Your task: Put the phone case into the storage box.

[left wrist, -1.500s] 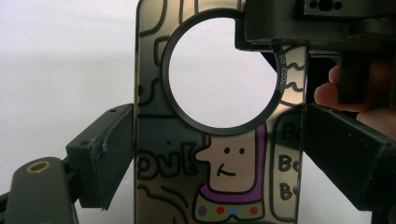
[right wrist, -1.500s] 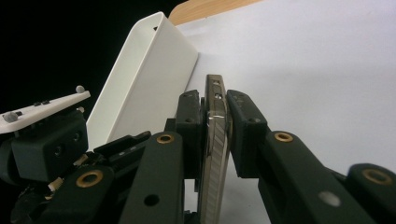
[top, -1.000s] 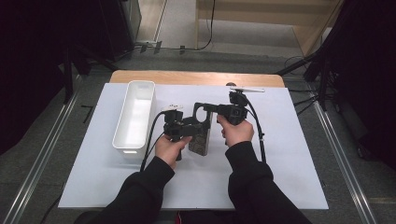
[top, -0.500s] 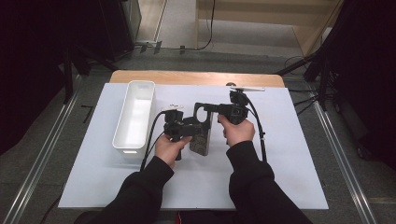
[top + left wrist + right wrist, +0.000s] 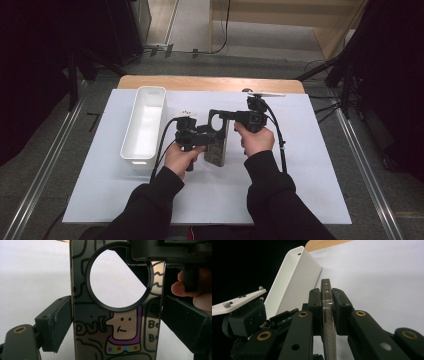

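Left gripper (image 5: 200, 138), held in the person's left hand (image 5: 180, 157), is clamped across the width of a phone case (image 5: 117, 335), one jaw pressing each long edge. The case bears cartoon drawings and a black ring (image 5: 118, 277) at its camera opening. To the left, a white bin (image 5: 144, 126) lies lengthwise on the white sheet (image 5: 300, 190) covering the table; its interior appears bare. The case is raised between the two grippers, just right of the bin and above the sheet. Right gripper (image 5: 326, 303), in the right hand (image 5: 256, 140), pinches the case's top end edge-on, both pads tight against its faces.
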A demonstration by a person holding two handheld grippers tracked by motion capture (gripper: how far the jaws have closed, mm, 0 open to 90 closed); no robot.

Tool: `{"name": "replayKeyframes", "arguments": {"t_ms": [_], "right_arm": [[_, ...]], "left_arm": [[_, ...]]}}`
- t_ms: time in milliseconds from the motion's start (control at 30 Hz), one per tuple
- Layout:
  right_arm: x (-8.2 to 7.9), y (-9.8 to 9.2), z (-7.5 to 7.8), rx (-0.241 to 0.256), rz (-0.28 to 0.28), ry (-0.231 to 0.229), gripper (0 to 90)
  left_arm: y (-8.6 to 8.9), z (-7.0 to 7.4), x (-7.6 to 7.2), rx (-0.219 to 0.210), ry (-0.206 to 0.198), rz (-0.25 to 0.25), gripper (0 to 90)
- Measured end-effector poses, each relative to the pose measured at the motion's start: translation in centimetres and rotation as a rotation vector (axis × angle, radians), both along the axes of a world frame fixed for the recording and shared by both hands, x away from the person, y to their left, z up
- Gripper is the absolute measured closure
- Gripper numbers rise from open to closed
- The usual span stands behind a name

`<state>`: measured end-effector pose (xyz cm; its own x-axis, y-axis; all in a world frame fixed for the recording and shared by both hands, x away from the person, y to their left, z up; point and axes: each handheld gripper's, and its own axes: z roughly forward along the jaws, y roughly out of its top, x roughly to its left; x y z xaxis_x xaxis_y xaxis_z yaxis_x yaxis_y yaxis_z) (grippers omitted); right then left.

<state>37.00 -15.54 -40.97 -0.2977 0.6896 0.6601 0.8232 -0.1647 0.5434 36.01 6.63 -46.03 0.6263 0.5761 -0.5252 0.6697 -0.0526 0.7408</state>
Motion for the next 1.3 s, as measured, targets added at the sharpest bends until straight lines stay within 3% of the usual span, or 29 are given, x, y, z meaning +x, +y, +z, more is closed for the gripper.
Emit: {"name": "replayKeyframes", "arguments": {"t_ms": [733, 867, 1100, 1200, 1300], "right_arm": [[0.0, -1.3, 0.3, -0.024, 0.009, -0.001, 77.1], [-0.1, -1.7, 0.4, -0.027, 0.008, 0.001, 77.1], [-0.1, -2.2, 0.5, -0.024, 0.018, -0.002, 77.1], [-0.2, -2.4, 0.6, -0.022, 0.022, -0.002, 77.1], [-0.3, -2.6, 0.6, -0.021, 0.032, 0.0, 77.1]], "left_arm": [[0.4, 0.7, 0.1, 0.032, 0.033, -0.056, 13.2], [0.2, 1.0, 0.0, 0.082, 0.008, -0.044, 13.2], [0.5, 1.4, -0.1, 0.069, 0.02, -0.071, 13.2], [0.5, 1.7, -0.2, 0.069, 0.007, -0.072, 13.3], [0.4, 1.9, -0.3, 0.096, -0.017, -0.07, 13.4]]}}
